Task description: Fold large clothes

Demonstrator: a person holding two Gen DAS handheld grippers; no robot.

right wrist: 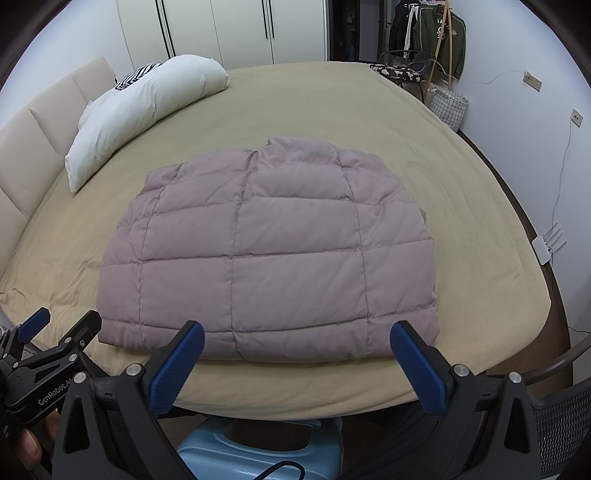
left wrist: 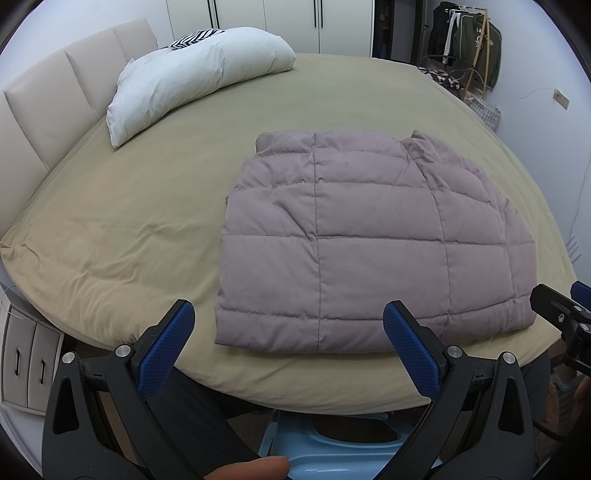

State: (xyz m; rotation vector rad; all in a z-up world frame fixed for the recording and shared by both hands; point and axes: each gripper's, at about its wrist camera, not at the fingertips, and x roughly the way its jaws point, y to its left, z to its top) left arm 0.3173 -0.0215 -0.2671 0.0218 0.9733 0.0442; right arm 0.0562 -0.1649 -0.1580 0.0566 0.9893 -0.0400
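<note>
Both hand-held grippers gape, empty, before folded puffer jacket (right wrist: 266, 254)

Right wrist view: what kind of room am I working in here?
A bedroom, most likely. A large bed with a padded headboard and a white pillow fills the view, wardrobe doors behind it. The folded quilted jacket lies on the bed.

I see the mauve quilted puffer jacket (left wrist: 369, 240) lying flat on the tan bed (left wrist: 129, 229), near its front edge. It is folded into a compact, roughly rectangular bundle, stitched panels facing up, collar at the far end, hem edge nearest me.
</note>
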